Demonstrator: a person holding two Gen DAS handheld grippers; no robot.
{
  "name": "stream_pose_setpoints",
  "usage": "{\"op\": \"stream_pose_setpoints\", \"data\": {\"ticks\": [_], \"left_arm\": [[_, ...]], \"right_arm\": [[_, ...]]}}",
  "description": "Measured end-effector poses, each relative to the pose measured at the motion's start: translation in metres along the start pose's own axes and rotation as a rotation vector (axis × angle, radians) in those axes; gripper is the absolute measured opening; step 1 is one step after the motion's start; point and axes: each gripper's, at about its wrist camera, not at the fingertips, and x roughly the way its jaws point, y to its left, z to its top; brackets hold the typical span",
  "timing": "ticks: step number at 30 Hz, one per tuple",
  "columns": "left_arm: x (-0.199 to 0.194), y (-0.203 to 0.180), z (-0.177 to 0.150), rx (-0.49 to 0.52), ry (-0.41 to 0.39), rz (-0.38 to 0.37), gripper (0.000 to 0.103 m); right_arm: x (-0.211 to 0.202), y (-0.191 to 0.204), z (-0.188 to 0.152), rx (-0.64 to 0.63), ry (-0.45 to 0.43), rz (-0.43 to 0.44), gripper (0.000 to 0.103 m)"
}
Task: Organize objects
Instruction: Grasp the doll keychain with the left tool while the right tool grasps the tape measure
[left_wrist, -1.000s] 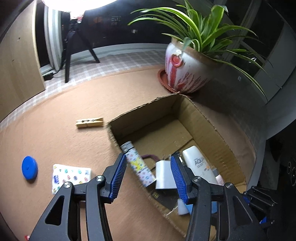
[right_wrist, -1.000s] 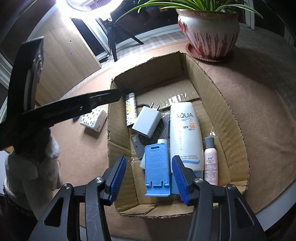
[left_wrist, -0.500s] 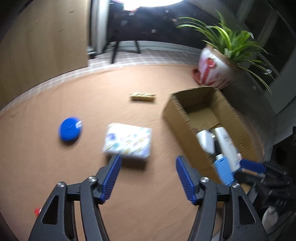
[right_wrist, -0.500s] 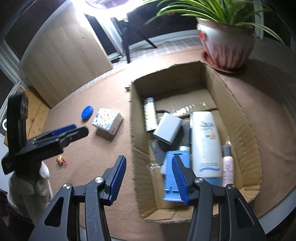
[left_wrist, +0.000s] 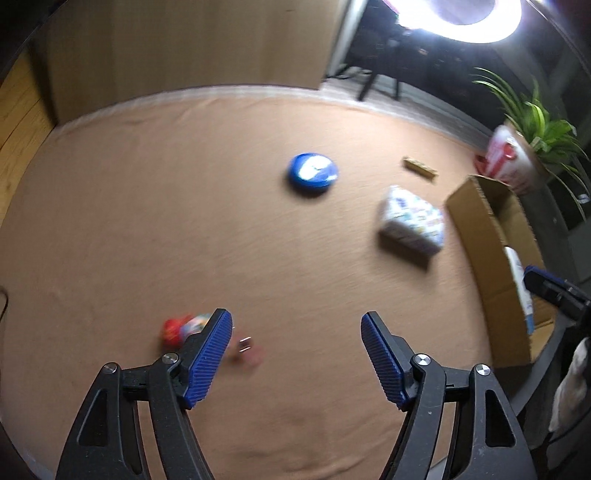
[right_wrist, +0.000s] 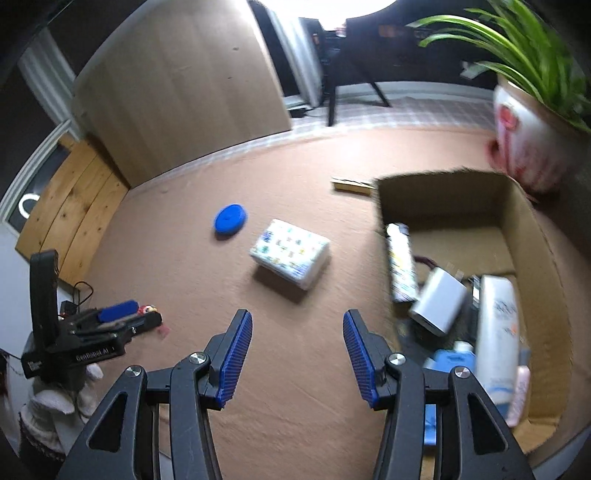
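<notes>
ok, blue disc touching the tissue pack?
Apart. Right wrist view shows bare brown mat between the blue disc and the tissue pack.

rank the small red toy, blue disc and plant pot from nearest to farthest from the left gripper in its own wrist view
1. Small red toy: right beside the left finger of the left gripper, whose fingers are opening with nothing between them.
2. Blue disc: mid table, ahead.
3. Plant pot: far right, past the box.
</notes>
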Motion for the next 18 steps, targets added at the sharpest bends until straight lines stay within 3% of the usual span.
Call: {"op": "stream_pose_setpoints", "data": {"ticks": [14,18], "left_arm": [[0.013,0.050,-0.027,-0.068,0.034,0.052,0.078],[0.018,0.047,-0.027,-0.051,0.021,0.065,0.078]], "right_arm": [[0.055,0.057,0.051,-0.099,0.040,0.041,0.048],[0.078,0.067,0.068,-0.094,0.060,0.053,0.056]]}}
